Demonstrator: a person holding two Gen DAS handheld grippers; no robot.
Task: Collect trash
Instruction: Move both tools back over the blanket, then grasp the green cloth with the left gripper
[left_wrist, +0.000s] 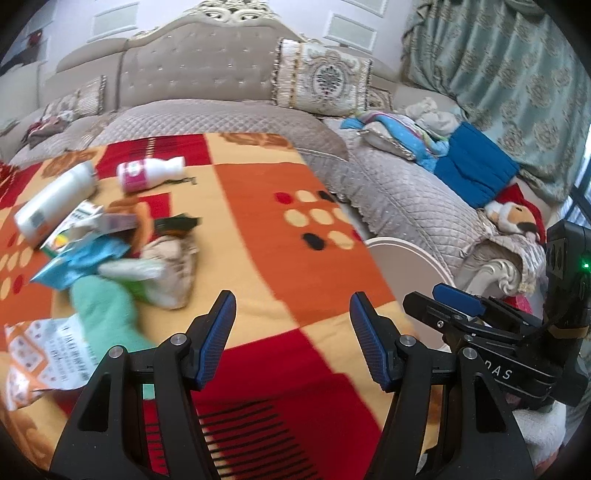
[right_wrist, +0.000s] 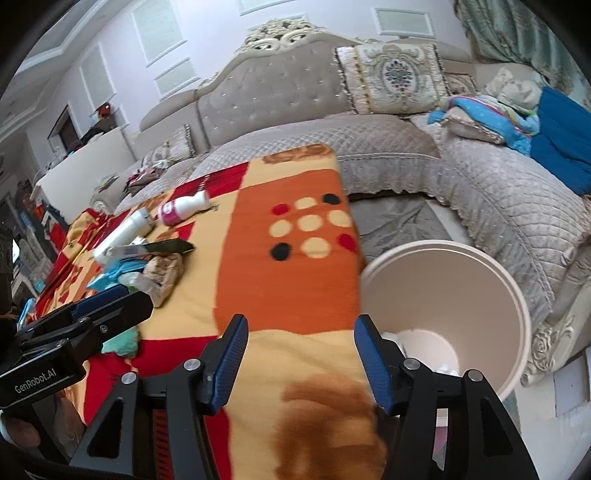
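Note:
A pile of trash lies on the patterned table cloth (left_wrist: 266, 206): a white bottle with a pink label (left_wrist: 147, 172), a large white bottle (left_wrist: 55, 203), a blue wrapper (left_wrist: 81, 262), a crumpled beige bag (left_wrist: 173, 266), a green cloth (left_wrist: 107, 314) and an orange printed packet (left_wrist: 40, 354). My left gripper (left_wrist: 291, 332) is open and empty, to the right of the pile. My right gripper (right_wrist: 299, 358) is open and empty over the table's right edge, beside the cream waste bin (right_wrist: 517, 306). The pink-label bottle (right_wrist: 184, 208) and the pile (right_wrist: 147, 266) show at left in the right wrist view.
A grey quilted sofa (left_wrist: 229, 122) wraps behind and to the right of the table, with cushions (left_wrist: 325, 79), a blue cloth (left_wrist: 472, 166) and a toy (left_wrist: 513, 218) on it. The bin's rim (left_wrist: 406, 251) stands between table and sofa. White scraps (right_wrist: 443, 367) lie in the bin.

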